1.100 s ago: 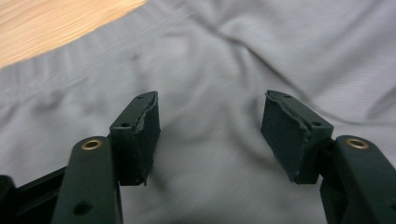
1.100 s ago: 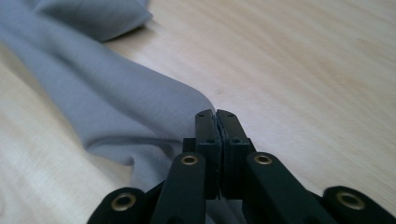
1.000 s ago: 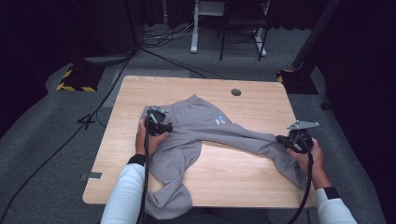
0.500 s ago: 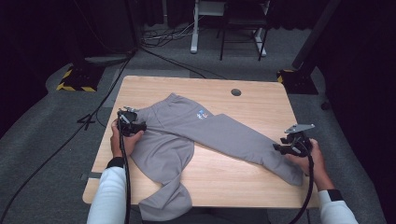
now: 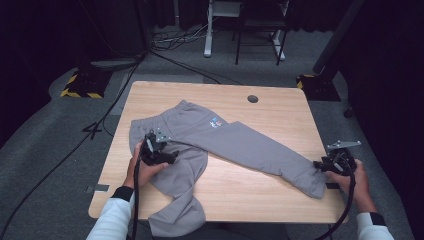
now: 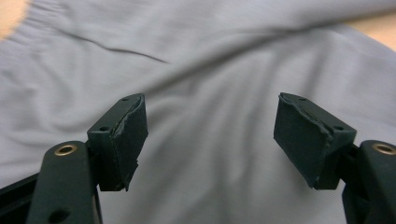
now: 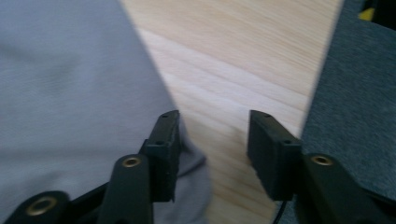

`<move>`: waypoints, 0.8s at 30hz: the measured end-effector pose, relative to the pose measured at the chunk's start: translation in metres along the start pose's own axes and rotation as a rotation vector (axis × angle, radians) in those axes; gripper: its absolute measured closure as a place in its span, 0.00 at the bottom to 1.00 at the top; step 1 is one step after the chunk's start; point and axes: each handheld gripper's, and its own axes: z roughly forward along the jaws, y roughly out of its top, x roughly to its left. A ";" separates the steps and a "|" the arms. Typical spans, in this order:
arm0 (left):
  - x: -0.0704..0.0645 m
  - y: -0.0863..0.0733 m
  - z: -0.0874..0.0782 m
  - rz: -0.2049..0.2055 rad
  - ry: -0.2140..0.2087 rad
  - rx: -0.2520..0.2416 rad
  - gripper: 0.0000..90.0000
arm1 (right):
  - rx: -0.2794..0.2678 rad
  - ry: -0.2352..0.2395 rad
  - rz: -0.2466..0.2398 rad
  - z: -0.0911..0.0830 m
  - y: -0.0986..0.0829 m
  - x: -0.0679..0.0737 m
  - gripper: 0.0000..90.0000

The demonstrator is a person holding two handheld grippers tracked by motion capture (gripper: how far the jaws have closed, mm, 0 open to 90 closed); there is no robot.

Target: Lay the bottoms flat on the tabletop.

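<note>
Grey sweatpants point(image 5: 225, 137) lie spread on the wooden table point(image 5: 280, 102), waistband at the left, one leg running to the right edge, the other hanging over the front edge. My left gripper point(image 5: 169, 157) hovers over the upper part of the near leg, its jaws wide apart with nothing between them; the left gripper view has this gripper point(image 6: 210, 140) above smooth grey cloth point(image 6: 210, 65). My right gripper point(image 5: 321, 166) is open at the far leg's cuff. In the right gripper view, this gripper point(image 7: 212, 154) has one jaw over the cuff edge point(image 7: 191, 163), with bare wood point(image 7: 233, 70) between the jaws.
A round cable hole point(image 5: 253, 99) sits near the table's far edge. The pants carry a small blue logo point(image 5: 215, 122). Grey carpet point(image 7: 355, 93) lies just past the table's right edge. Cables point(image 5: 90, 130) run across the floor at the left; chair legs point(image 5: 260, 35) stand behind the table.
The left gripper dragged the waistband to the left, let go, and came back right over the near leg. The right gripper eased off the cuff and now stands open.
</note>
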 end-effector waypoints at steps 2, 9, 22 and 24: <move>-0.005 -0.008 -0.003 -0.004 0.002 -0.011 0.29 | -0.007 -0.052 0.037 0.000 -0.001 -0.006 0.60; -0.014 -0.039 -0.019 -0.037 0.012 -0.001 0.28 | 0.006 -0.179 0.085 0.000 -0.001 -0.011 0.56; -0.058 -0.058 -0.030 -0.019 -0.042 0.001 0.26 | -0.121 0.178 -0.274 -0.021 0.002 0.080 0.57; -0.064 -0.057 -0.031 -0.005 -0.046 0.003 0.26 | -0.127 0.207 -0.338 -0.024 0.001 0.100 0.57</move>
